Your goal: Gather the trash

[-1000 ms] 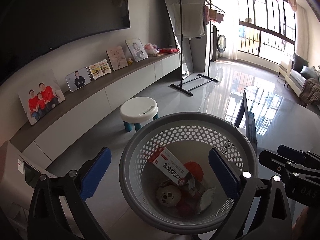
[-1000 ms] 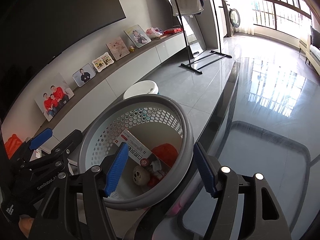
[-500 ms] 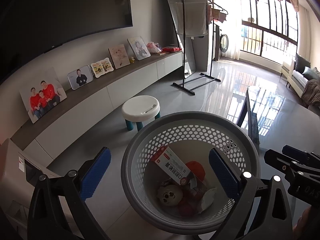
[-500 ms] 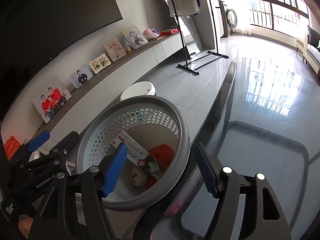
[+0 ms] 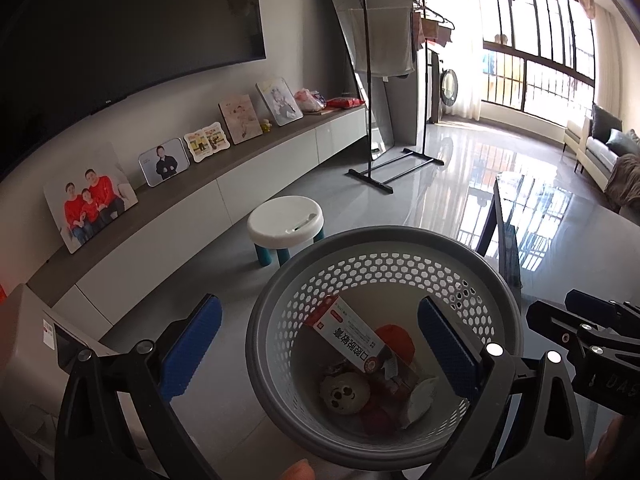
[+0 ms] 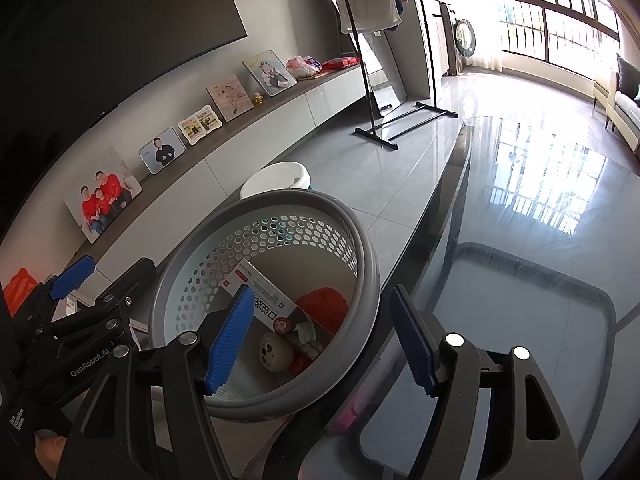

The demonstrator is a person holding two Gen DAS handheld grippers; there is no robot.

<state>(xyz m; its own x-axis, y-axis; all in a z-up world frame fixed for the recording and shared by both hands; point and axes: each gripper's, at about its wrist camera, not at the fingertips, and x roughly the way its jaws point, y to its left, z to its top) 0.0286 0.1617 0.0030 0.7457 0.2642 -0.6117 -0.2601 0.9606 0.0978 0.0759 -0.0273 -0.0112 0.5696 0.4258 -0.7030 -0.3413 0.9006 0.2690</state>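
Observation:
A grey perforated trash basket [image 5: 496,292] [image 6: 360,252] stands on the floor beside a glass table. Inside lie a red-and-white box [image 5: 352,334] [image 6: 260,292], a round beige ball with a face [image 5: 345,392] [image 6: 274,351], a red item [image 5: 396,338] [image 6: 322,308] and white wrappers [image 5: 420,398]. My left gripper [image 5: 316,352] is open and empty, held above the basket's left rim. My right gripper [image 6: 322,340] is open and empty, straddling the basket's right rim. Each gripper shows at the other view's edge.
A dark glass table [image 6: 520,272] lies to the right of the basket. A white stool [image 5: 285,222] stands beyond it. A long low cabinet [image 5: 224,184] with photo frames runs along the left wall. A clothes rack [image 5: 392,80] stands further back. A sofa [image 5: 604,152] is far right.
Both views have drawn back and lifted slightly from the basket. The contents have not moved. Both grippers stay open.

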